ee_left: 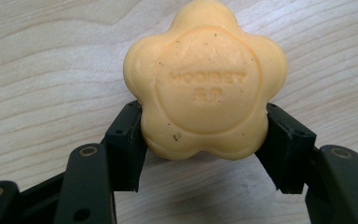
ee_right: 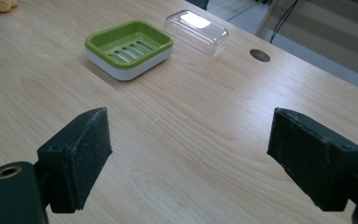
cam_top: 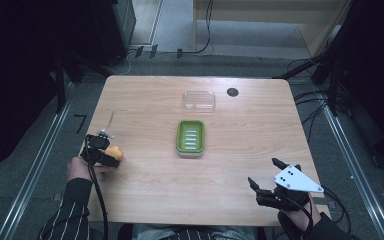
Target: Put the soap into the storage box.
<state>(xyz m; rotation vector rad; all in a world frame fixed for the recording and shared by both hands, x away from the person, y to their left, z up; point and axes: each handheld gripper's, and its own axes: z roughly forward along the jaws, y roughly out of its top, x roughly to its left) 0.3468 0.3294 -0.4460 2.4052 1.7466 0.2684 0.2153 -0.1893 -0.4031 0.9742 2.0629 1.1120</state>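
A flower-shaped orange soap bar (ee_left: 205,79) with embossed lettering lies on the wooden table (cam_top: 145,195) at its left side. My left gripper (ee_left: 205,147) is shut on it, both black pads pressing its lower sides; from above the soap (cam_top: 115,151) peeks out past that gripper (cam_top: 106,156). A green soap dish (cam_top: 190,137) with a slotted tray stands at the table's middle, also seen as the dish (ee_right: 128,49). Near the front right corner my right gripper (cam_top: 266,173) stands open, nothing between its pads (ee_right: 79,156).
A clear plastic lid (cam_top: 199,100) lies behind the dish, the same lid (ee_right: 196,31) in the right gripper view. A round cable hole (cam_top: 232,92) sits at the back right. A thin metal rod (cam_top: 111,120) lies beyond the left hand. Dark floor with cables surrounds the table.
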